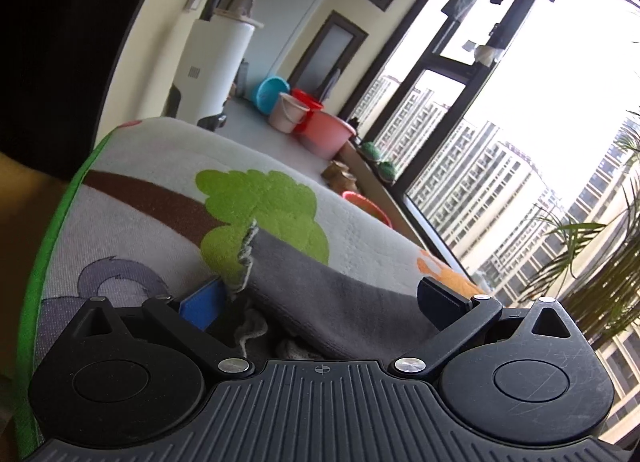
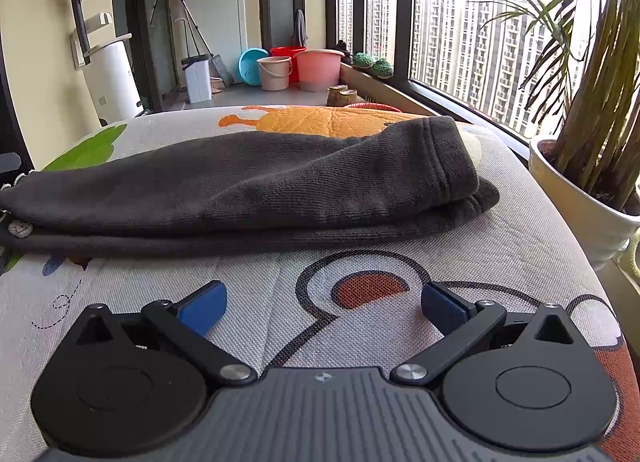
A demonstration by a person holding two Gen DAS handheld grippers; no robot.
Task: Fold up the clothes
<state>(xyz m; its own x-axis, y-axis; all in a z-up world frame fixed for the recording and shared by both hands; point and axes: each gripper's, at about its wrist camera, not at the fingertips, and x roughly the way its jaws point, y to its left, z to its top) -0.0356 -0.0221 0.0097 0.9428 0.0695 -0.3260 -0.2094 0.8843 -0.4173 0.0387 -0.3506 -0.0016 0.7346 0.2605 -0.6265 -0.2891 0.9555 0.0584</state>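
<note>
L wrist: left gripper (image 1: 322, 304) jaws spread wide, blue pads (image 1: 200, 308) on both fingers visible. Grey garment (image 1: 332, 286) lies between the fingers, running fwd from the gripper body; not pinched, pads are apart from the fabric on both sides as far as visible. Garment's near end has a knit/ribbed edge w/ a light drawcord (image 1: 250, 332) hanging beside the left pad. It sits on a cartoon-print mat (image 1: 160, 166), green tree print right behind the garment, green border along the mat's left edge. View is tilted hard. Bkgd: blue basin (image 1: 270, 94), beige bucket (image 1: 290, 112), pink tub (image 1: 326, 132) on the floor past the mat's far edge, window w/ high-rises on the right, laundry hanging up top.

R wrist: right gripper (image 2: 324, 308) also spread wide, nothing between the fingers, hovering low over the mat (image 2: 520, 246) near its front edge, over an orange/black cartoon print. Grey garment (image 2: 248, 186) is ahead, apart from the pads, lying across the mat's middle, folded over itself in 2 layers; ribbed cuff end toward the right edge, drawcord end (image 2: 18, 228) at the left. Potted plant (image 2: 580, 190) in a white pot just beside the mat's right edge. Same buckets + white bin (image 2: 198, 78) in bkgd.
</note>
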